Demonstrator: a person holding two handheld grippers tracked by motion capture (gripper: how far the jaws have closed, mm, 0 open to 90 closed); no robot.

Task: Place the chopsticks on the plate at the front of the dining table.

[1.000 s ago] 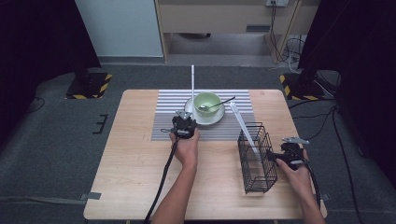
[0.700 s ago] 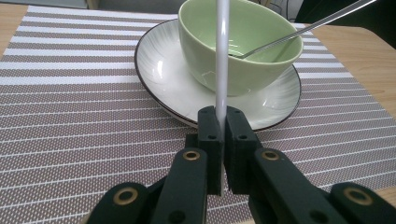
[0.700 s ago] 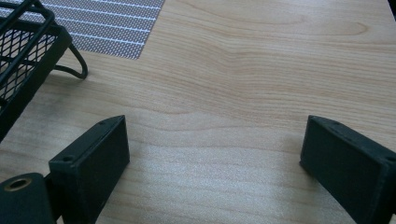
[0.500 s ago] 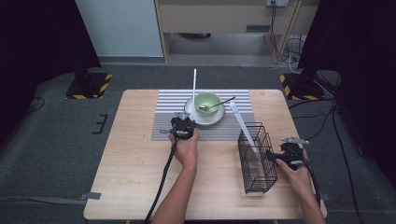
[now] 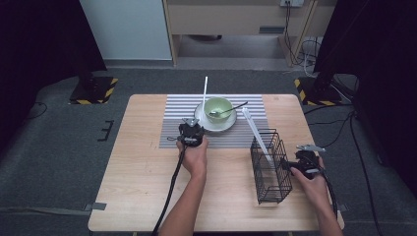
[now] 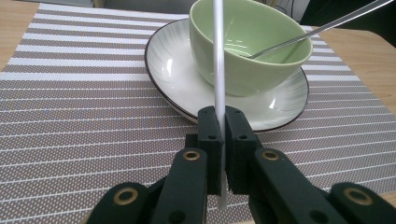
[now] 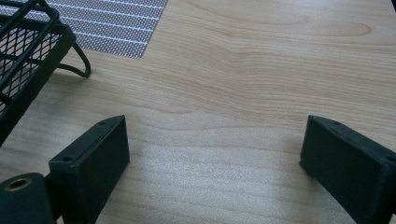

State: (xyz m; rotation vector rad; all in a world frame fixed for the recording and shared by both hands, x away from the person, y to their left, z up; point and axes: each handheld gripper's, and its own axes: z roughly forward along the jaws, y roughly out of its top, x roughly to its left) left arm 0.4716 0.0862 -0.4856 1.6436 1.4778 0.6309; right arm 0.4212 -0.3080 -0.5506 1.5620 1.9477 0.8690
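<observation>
White plastic, thin and rigid-looking — that is the chopstick (image 6: 218, 70) clamped upright in the left claw (image 6: 222, 140), its jaws pressed together on the lower part of the shaft with a short stub poking out beneath the pads. In the high view the left claw (image 5: 191, 132) sits over the striped placemat (image 5: 179, 105), just in front of the white saucer (image 5: 201, 118), and the stick rises beside the green bowl (image 5: 218, 107), in which a metal spoon (image 5: 231, 109) leans.

A second white chopstick (image 5: 255, 132) stands tilted in the black wire basket (image 5: 269, 167) on the wooden bench (image 5: 137, 162). The right claw (image 5: 305, 162) rests just right of the basket, its jaws wide apart over bare wood, nothing between them.

By my judgement the stick is very light and stiff, but smooth — it could pivot or slip through flat pads if knocked. Held this low, the long upper end has leverage, so a brush against the bowl rim might swing it. A hold nearer the middle would steady it; the present grip looks square enough for a careful carry toward the basket. The bowl and saucer look like ceramic, and the bowl stands just beside the shaft — a hard nudge could rattle the spoon.
</observation>
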